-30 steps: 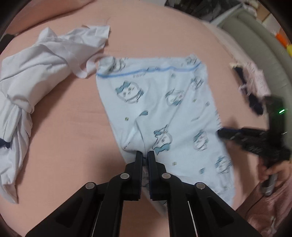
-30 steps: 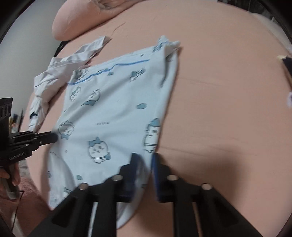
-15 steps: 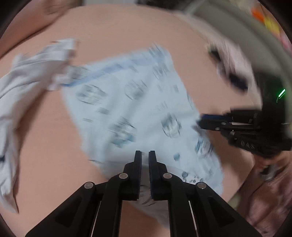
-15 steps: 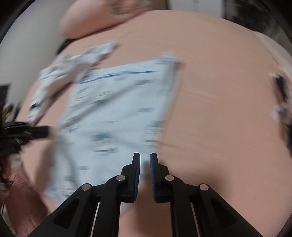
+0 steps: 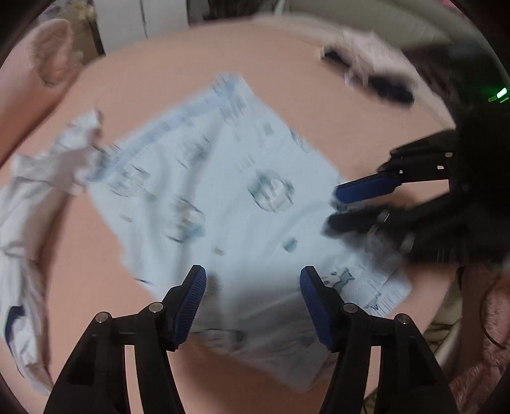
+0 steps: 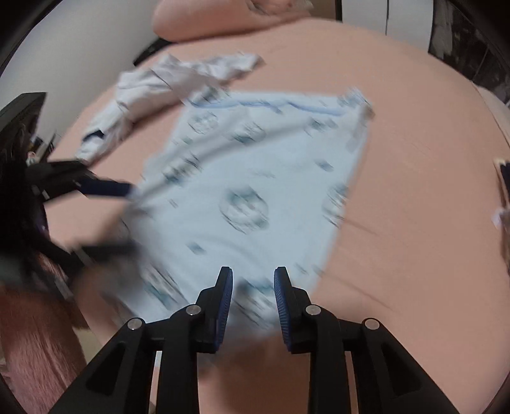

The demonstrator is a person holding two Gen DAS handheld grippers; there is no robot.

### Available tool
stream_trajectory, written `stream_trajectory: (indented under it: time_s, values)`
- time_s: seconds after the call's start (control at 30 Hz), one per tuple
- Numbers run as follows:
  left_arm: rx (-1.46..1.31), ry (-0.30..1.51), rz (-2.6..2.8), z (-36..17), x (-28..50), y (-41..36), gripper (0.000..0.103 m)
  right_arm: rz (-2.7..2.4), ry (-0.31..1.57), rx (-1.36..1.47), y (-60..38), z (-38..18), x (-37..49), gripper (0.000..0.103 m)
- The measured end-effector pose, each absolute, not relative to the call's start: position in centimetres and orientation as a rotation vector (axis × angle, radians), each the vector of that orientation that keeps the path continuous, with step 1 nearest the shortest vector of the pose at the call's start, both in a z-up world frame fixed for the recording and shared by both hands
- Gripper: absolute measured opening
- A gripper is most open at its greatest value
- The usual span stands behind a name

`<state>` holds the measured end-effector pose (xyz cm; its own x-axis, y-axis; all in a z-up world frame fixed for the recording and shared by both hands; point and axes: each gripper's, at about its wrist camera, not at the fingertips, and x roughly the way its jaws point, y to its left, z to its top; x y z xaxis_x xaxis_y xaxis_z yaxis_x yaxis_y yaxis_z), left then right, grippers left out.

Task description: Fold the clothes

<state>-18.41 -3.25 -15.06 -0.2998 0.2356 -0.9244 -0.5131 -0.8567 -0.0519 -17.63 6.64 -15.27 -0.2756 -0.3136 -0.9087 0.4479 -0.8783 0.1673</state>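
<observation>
Light blue printed shorts (image 5: 223, 197) lie spread flat on the pink bed, waistband at the far side; they also show in the right wrist view (image 6: 255, 191). My left gripper (image 5: 253, 289) is open wide, just above the shorts' near hem. My right gripper (image 6: 253, 289) is open above the near right corner of the shorts; it also shows in the left wrist view (image 5: 338, 207) at the shorts' right edge. The left gripper shows blurred at the left in the right wrist view (image 6: 127, 216). Both are empty.
A crumpled white shirt (image 5: 38, 197) lies left of the shorts, also in the right wrist view (image 6: 153, 92). A pink pillow (image 6: 223, 16) sits at the bed's head. Dark and pale small garments (image 5: 373, 73) lie at the far right. The bed edge (image 6: 105, 318) is close.
Both grippers have opened and let go of the shorts' hem, which now lies flat. Both views have pulled back and swung; the frames are motion-blurred.
</observation>
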Motion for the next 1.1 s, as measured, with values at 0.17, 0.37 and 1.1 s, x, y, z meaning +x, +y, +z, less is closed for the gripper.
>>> stream_trajectory:
  time_s: [0.17,0.37,1.1]
  values:
    - [-1.516,0.279,2.249,-16.8,-15.6,-4.2,0.058,-2.182,0.255,1.483,5.5,-18.6,-14.8,0.029]
    - [-1.583,0.162,2.227,-17.0,-14.4,-5.8,0.060,-2.181,0.207,1.504,7.6,-18.3,-13.3,0.032]
    - [-1.308,0.450,2.233,-14.0,-23.4,-12.0,0.061,-2.085,0.358,1.569,11.1,-15.9,-23.3,0.043]
